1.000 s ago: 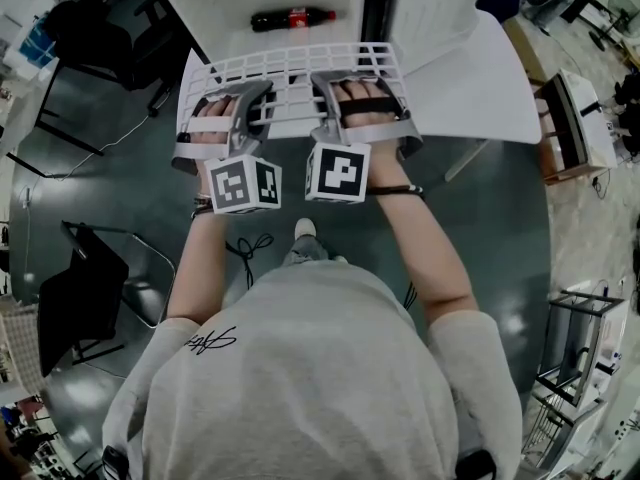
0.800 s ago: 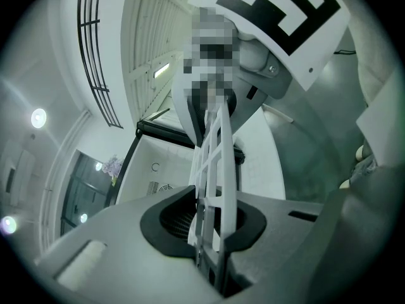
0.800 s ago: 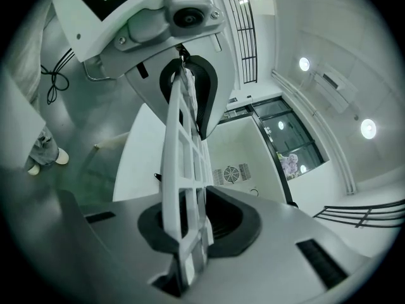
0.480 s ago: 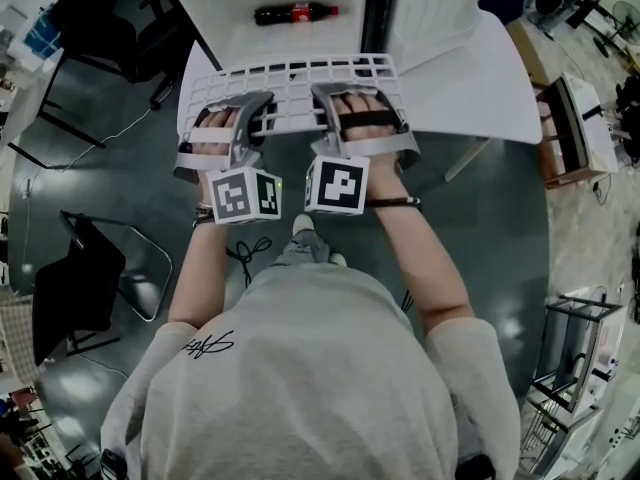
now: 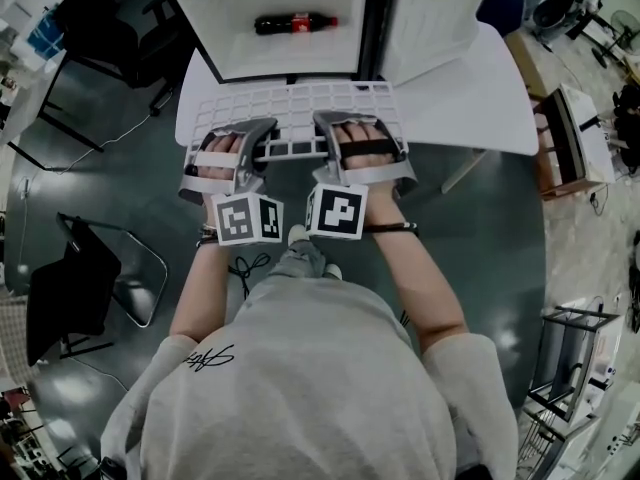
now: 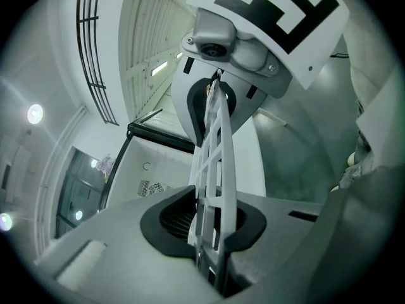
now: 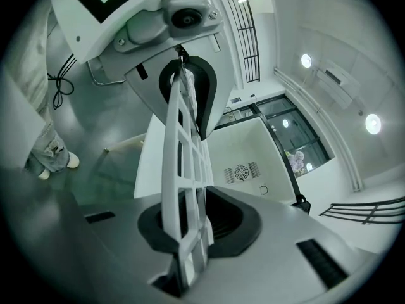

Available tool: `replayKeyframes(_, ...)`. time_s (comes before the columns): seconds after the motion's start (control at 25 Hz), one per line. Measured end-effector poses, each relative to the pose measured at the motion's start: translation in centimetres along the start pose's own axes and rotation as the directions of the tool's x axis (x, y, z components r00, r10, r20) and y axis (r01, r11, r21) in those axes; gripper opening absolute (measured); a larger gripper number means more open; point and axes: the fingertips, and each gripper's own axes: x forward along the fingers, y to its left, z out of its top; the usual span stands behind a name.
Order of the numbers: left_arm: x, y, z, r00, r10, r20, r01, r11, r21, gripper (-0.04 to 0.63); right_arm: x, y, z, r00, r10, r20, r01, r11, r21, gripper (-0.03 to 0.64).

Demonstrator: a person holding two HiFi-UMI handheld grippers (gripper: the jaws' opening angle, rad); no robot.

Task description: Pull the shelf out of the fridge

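In the head view the white grid shelf (image 5: 300, 108) hangs level in front of the open fridge (image 5: 270, 28), over the white table (image 5: 470, 98). My left gripper (image 5: 262, 140) is shut on the shelf's near edge at the left. My right gripper (image 5: 325, 133) is shut on that edge just to the right. In the left gripper view the shelf (image 6: 215, 163) runs edge-on between the black pads of the left gripper (image 6: 212, 227), with the other gripper clamped further along. In the right gripper view the shelf (image 7: 180, 170) stands the same way in the right gripper (image 7: 190, 233).
A cola bottle (image 5: 295, 23) lies inside the fridge. The fridge door (image 5: 435, 13) stands open at the right. A black chair (image 5: 70, 288) stands on the floor at the left, a box on a cart (image 5: 575, 128) at the right, and a wire rack (image 5: 570, 368) at the lower right.
Both grippers and the shelf have moved toward me, downward in the head view. The shelf's far edge now lies clear of the fridge opening.
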Motion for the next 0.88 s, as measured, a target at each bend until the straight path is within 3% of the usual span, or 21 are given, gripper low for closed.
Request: replayKeyframes(0.88,-0.2,-1.8,-0.3,1.0,-0.015,-0.004,0.015,1.0,-0.004,0.049,-0.1,1.7,-0.1,1.0,0.007,-0.002,-0.007,1.0,-0.008,0.043)
